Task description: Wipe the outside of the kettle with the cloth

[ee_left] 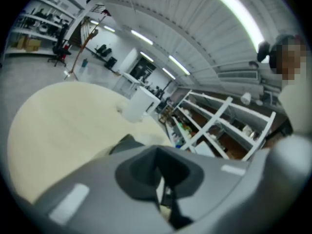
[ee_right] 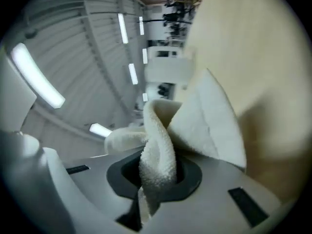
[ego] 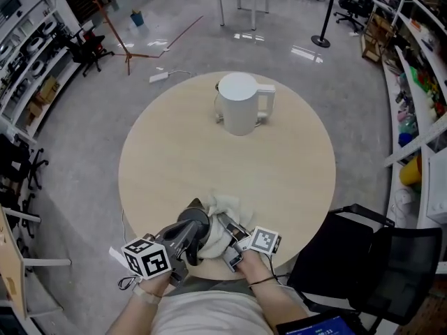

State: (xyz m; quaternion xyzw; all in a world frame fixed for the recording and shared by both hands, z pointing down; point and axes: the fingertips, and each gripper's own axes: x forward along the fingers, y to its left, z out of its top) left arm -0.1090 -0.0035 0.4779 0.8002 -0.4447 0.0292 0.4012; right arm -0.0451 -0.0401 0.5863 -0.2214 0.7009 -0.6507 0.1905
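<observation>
cloth (ego: 222, 211), cream and bunched, lies at 6 o'clock on the round pale wood table (ego: 174, 159), right at the person's edge. the right gripper (ego: 225, 227) has its jaws clamped on a twisted fold of it, the terry pile plain in the right gripper view. the left gripper (ego: 198, 222) sits just beside at 7 o'clock, touching the cloth, its jaws drawn together with nothing seen between them. the only print in sight is the black-and-white square markers on the left cube (ego: 148, 257) and the right cube (ego: 265, 241). the white kettle (ego: 239, 105) stands upright at 12 o'clock, lid on, handle toward 3 o'clock, well apart from both grippers.
</observation>
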